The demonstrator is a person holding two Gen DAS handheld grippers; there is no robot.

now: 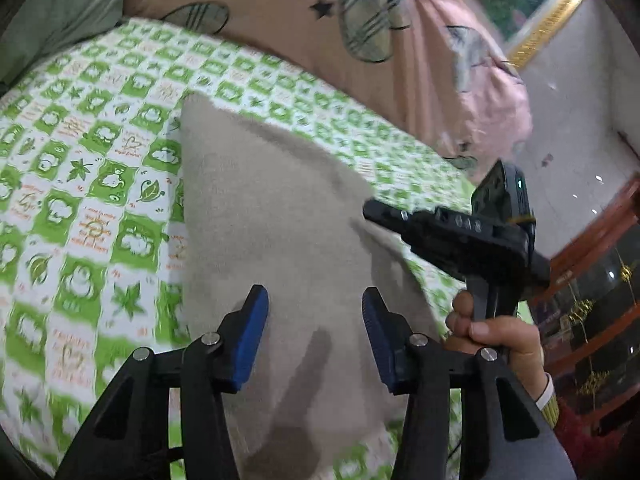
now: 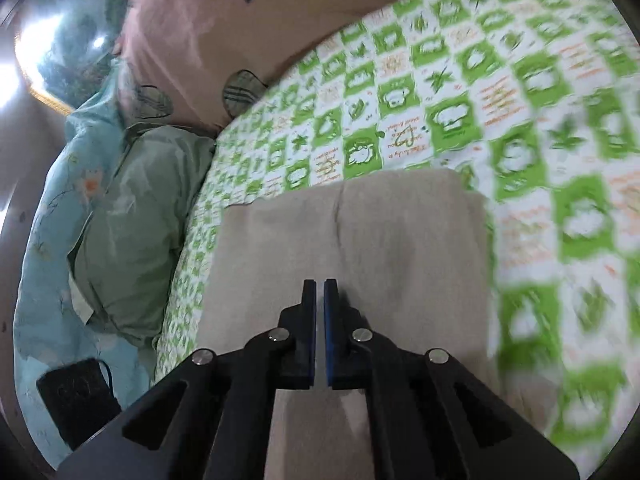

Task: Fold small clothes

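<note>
lying flat on a green-and-white patterned bedsheet (image 1: 92,184), a folded beige cloth (image 1: 280,208), squared off and smooth, near the middle of the bed. hovering over its near end, the left gripper (image 1: 316,300), blue pads spread apart with nothing between them, only the cloth below. reaching in from the right in the left wrist view, the right gripper (image 1: 370,207), black, gripped by a hand (image 1: 496,332) with a pale cuff at the wrist. seen from its own camera, the right gripper (image 2: 319,286) hanging above the beige cloth (image 2: 360,232), pads pressed together with only a sliver of a gap and no fabric caught between them. bordering the bedsheet (image 2: 520,120) on the far side, a pink blanket (image 1: 320,40) printed with stars and plaid hearts; bunching beside it, a sage-green pillow (image 2: 132,216) and a pale blue floral quilt (image 2: 48,216). resting on that quilt, a small black pouch (image 2: 76,400). filling out the room, a gold-framed picture (image 1: 532,20) on a pale wall and dark reddish wooden shelving (image 1: 592,280) at the right edge. blurring across much of the sheet's pattern.
</note>
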